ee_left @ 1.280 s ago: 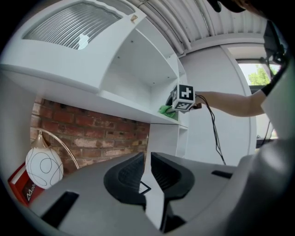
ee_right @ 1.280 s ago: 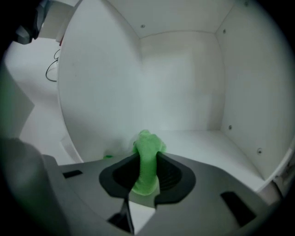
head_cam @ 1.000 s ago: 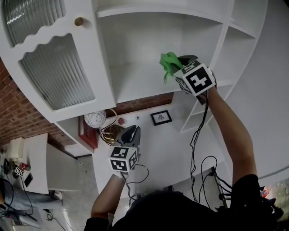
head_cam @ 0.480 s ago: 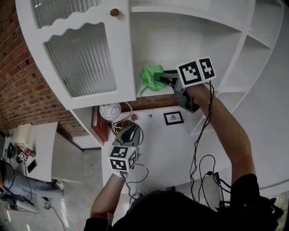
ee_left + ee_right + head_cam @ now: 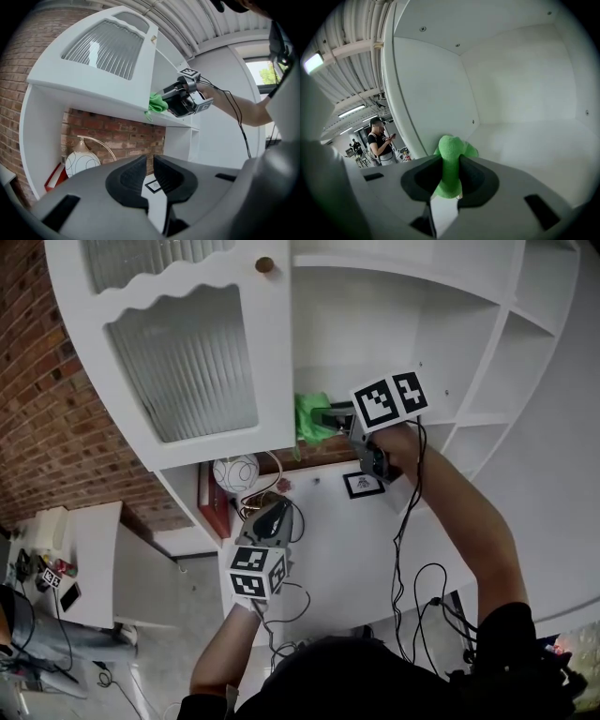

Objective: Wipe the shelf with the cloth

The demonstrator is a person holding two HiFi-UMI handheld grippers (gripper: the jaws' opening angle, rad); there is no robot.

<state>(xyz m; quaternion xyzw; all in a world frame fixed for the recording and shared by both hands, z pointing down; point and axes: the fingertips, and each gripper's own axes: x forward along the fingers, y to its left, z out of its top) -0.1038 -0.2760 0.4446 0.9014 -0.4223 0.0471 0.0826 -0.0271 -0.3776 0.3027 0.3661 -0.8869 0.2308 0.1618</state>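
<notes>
The green cloth (image 5: 310, 416) (image 5: 451, 161) is pinched in my right gripper (image 5: 327, 417), which is shut on it at the left end of the white shelf (image 5: 525, 145). It lies close to the compartment's left wall, beside the open cabinet door (image 5: 187, 352). From the left gripper view the cloth (image 5: 158, 103) hangs over the shelf's front edge (image 5: 174, 123). My left gripper (image 5: 272, 520) is held lower, in front of the compartment below. Its jaws are shut with nothing between them.
The door has ribbed glass and a brass knob (image 5: 265, 264). Below the shelf stand a white globe vase (image 5: 234, 472), a red item (image 5: 208, 507) and a small framed picture (image 5: 362, 485) before a brick wall. A person (image 5: 380, 143) stands far off.
My right gripper has carried the cloth leftward along the shelf, from its middle to the left end by the door. The left gripper has hardly moved.
</notes>
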